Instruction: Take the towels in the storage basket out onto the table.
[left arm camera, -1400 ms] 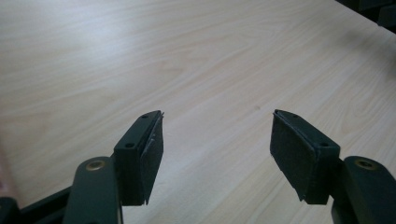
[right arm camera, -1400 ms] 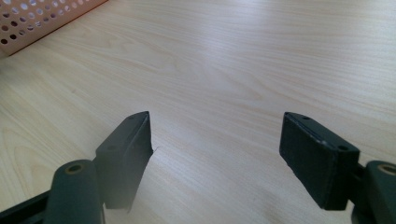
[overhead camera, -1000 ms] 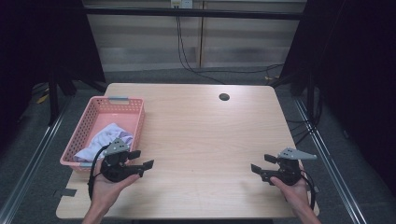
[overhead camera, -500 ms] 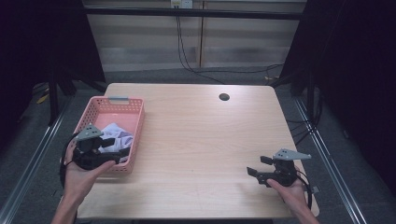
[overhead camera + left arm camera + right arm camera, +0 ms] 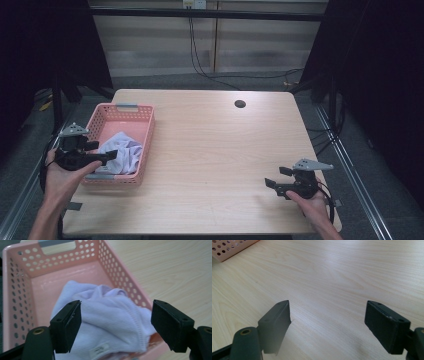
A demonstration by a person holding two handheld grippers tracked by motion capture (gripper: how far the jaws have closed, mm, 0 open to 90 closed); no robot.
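Cloth: a pale lilac towel [image 5: 121, 152], soft terry, crumpled in a heap in the near half of the basket; its long axis runs along the basket's length.
Basket: pink plastic [image 5: 126, 110], rectangular, perforated walls, grey handle on the far end, at the table's left edge.
Left gripper [image 5: 111, 155]: above the basket's near left corner, pointing right over the towel; jaws have just been opening, now wide, nothing held.
Left gripper view: a stitched hem and small label [image 5: 99, 349] on the towel.
Right gripper [image 5: 270, 184]: low over the bare table [image 5: 210, 150], jaws wide, empty.
Right gripper view: pale wood grain.

Black tongs [image 5: 111, 155], grey three-cornered top plates, trailing black cables, bare forearms.
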